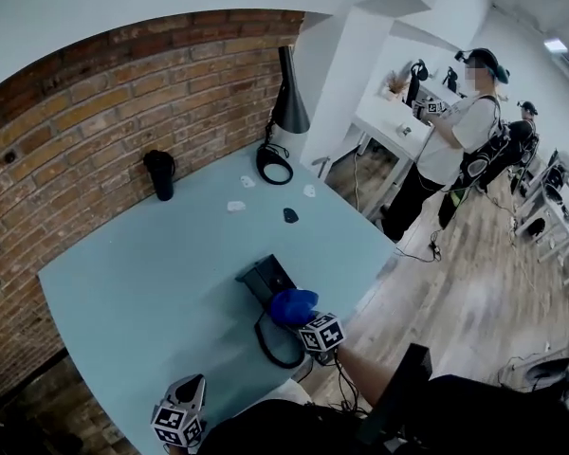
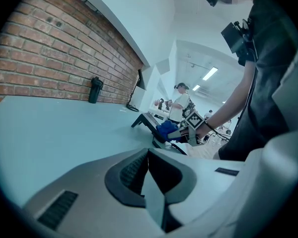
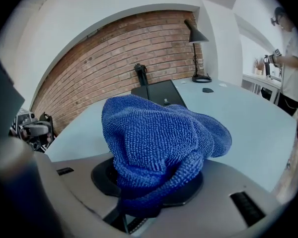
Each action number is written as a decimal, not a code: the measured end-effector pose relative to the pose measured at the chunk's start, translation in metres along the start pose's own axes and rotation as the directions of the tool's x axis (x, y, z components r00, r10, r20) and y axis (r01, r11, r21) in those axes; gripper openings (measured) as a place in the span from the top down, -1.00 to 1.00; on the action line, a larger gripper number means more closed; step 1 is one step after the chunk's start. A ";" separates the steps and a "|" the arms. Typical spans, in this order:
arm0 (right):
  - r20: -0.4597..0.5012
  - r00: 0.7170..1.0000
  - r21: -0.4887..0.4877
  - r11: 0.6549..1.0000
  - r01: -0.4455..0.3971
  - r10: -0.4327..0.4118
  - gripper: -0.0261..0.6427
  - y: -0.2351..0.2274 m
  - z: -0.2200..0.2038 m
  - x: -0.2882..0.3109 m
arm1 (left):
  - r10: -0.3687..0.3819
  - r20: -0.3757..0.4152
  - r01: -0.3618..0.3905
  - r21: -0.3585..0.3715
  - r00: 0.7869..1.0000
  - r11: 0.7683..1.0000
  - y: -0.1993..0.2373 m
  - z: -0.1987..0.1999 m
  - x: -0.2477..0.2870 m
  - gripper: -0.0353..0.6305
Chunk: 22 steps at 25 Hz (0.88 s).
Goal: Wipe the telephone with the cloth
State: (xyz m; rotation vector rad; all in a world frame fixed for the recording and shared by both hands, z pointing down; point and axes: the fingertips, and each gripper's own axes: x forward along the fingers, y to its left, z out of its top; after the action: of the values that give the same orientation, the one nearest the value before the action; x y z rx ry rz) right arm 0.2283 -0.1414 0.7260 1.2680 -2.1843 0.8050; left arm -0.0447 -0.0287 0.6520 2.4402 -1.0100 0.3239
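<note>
Beyond the telephone [image 1: 266,278]: lamp [image 1: 288,107], bottle [image 1: 159,173].

wall: red brick wall [image 1: 123,112] left, white pillar [image 1: 356,74] beside it | floor: light wood floor [image 1: 474,301] | furniture: pale blue tabletop [image 1: 152,282] against the brick; black desk lamp [image 1: 286,112] at its far corner; white desks [image 1: 389,126] beyond | light: ceiling lights [image 1: 555,44] lit, far right
</note>
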 end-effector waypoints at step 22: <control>-0.068 0.909 -0.549 0.745 -0.379 0.412 0.48 0.265 0.024 0.003 | -0.008 -0.034 0.008 0.000 0.999 1.000 -0.010 -0.008 -0.010 0.89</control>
State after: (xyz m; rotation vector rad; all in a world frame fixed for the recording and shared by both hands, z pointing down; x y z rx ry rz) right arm -0.0107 -0.0553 0.6461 0.5443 -2.5165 0.2242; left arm -0.0446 -0.0123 0.6513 2.4302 -0.9856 0.3620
